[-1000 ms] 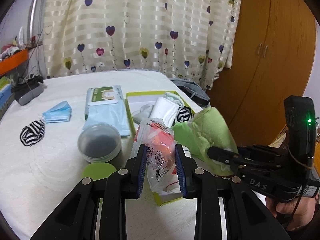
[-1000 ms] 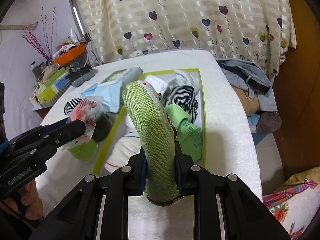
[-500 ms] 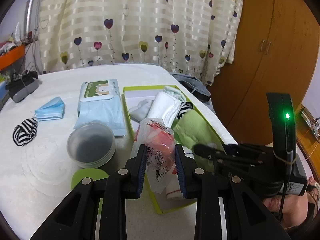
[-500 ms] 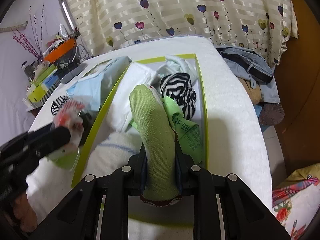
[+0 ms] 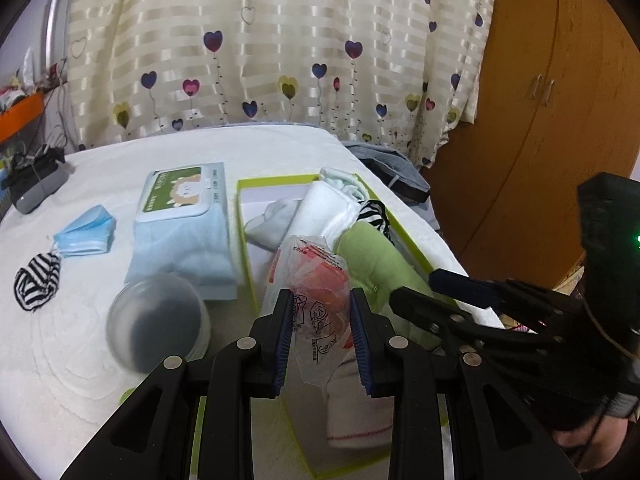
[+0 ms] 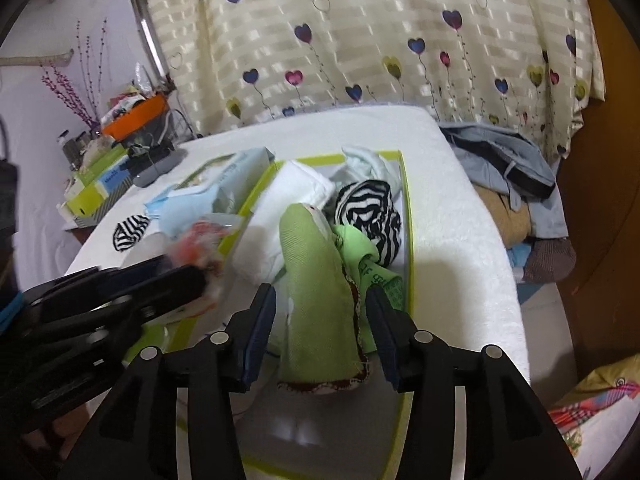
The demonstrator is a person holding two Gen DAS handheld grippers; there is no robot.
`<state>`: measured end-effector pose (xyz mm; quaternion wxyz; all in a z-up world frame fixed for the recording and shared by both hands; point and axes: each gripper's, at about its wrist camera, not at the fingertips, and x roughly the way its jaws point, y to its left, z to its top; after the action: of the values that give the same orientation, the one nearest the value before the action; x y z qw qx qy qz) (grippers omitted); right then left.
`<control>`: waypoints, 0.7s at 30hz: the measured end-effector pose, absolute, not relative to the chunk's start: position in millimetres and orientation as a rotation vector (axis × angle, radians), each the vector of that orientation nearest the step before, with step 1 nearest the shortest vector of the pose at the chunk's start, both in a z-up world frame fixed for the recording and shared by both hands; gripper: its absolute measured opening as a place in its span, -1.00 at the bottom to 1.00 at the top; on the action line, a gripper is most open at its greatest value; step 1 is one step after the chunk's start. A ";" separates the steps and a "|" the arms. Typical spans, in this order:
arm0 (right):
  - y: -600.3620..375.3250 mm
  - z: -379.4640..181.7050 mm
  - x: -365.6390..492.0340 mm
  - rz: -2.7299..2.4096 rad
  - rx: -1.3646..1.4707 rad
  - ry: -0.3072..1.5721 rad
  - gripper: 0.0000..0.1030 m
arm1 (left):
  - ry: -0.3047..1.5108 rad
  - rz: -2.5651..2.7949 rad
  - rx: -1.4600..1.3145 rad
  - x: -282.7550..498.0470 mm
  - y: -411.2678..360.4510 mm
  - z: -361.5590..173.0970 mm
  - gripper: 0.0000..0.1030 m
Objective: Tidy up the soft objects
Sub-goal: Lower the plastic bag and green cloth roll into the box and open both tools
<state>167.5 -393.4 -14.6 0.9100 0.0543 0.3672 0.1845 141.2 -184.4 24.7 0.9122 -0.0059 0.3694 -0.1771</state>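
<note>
My left gripper (image 5: 320, 332) is shut on a crinkly clear packet with orange-red contents (image 5: 318, 280), held over the near left part of the green-rimmed box (image 5: 246, 256). My right gripper (image 6: 320, 332) hovers over the same box (image 6: 408, 240); its jaws are opening and their pads stand apart from the green cloth (image 6: 316, 300), which lies between them, resting on the box's contents. A white folded towel (image 6: 292, 208), a zebra-striped cloth (image 6: 372, 212) and a pale cloth (image 6: 372, 164) fill the box's far end.
On the white bed left of the box lie a wet-wipe pack (image 5: 180, 216), a blue face mask (image 5: 86, 232), a second striped cloth (image 5: 38, 284) and a round lidded tub (image 5: 156, 320). Clothes (image 6: 508, 168) are piled beyond the bed's right edge. A wooden wardrobe (image 5: 560, 100) stands to the right.
The right jaws have spread and let go of the green cloth, which now lies in the box. Both grippers moved forward over the box; the left still holds the packet.
</note>
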 end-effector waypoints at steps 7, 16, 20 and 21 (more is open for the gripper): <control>-407.7 -12.0 163.7 0.358 0.141 0.748 -0.07 | 0.788 -0.374 -0.012 158.1 -196.5 16.8 -0.48; -412.0 -9.2 164.3 0.354 0.130 0.762 -0.07 | 0.803 -0.381 -0.042 167.3 -192.3 15.2 -0.30; -407.8 -2.7 160.1 0.342 0.108 0.763 -0.07 | 0.792 -0.383 -0.057 165.2 -187.4 19.4 -0.28; -406.7 -0.5 158.0 0.337 0.103 0.760 -0.07 | 0.790 -0.387 -0.061 163.7 -186.0 21.1 -0.28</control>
<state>158.0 -406.7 -0.5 0.9135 0.0500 0.3691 0.1635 163.7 -186.0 21.1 0.9044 -0.0294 0.3822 -0.1873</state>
